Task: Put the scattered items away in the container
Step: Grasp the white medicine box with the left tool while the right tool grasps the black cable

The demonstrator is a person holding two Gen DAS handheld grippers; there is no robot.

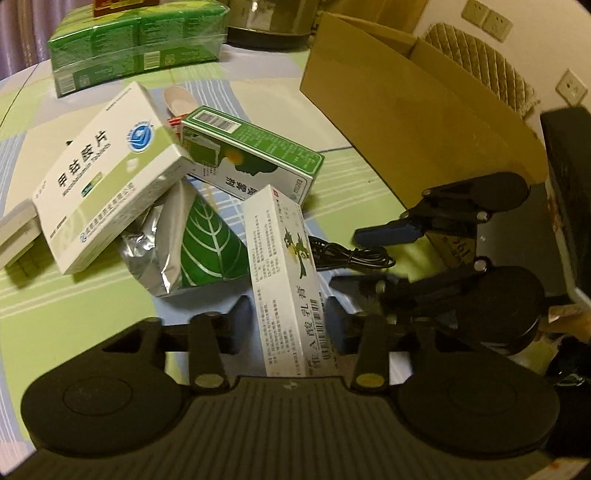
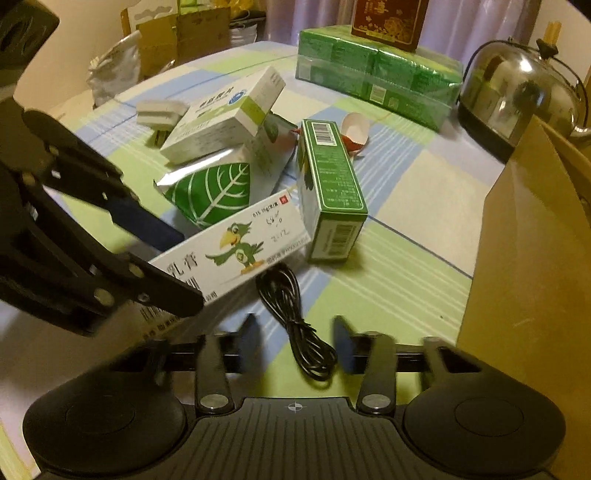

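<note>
While my left claw (image 1: 284, 314) grips the white parrot box (image 1: 286, 273) between its two fingers, the box points away from me toward the pile. My right claw (image 2: 295, 339) stands released, its fingers spread to either side of the black cable (image 2: 295, 314), which lies coiled on the tabletop (image 2: 399, 273) between them; I cannot tell whether either finger touches it.

Just beyond the parrot box's far end lies the green box (image 1: 255, 155), flat on its long side, with a barcode on the top end. Beside it sits the foil pouch (image 1: 195, 240) with a white leaf printed on green, and the white tablet box (image 1: 107, 173) rests tilted on top of that pouch. A small white plug (image 2: 160, 112) lies just beside the tablet box, on the side away from the carton. Behind the green box, a paper cup (image 2: 354, 129) lies tipped on its side.

The carton (image 1: 406, 122), brown cardboard with its flaps up, stands at the tabletop's right edge, near the cable and the green box but apart from both. None of the scattered things is in it as far as I can see; its inside is hidden from both views.

Toward the far edge sits a wrapped pack of green tissue packets (image 2: 380, 77) with a dark red box (image 2: 388, 22) on top, and a steel kettle (image 2: 517, 92) stands next to it, just behind the carton. The tabletop wears a cloth of green, blue and white squares.
</note>
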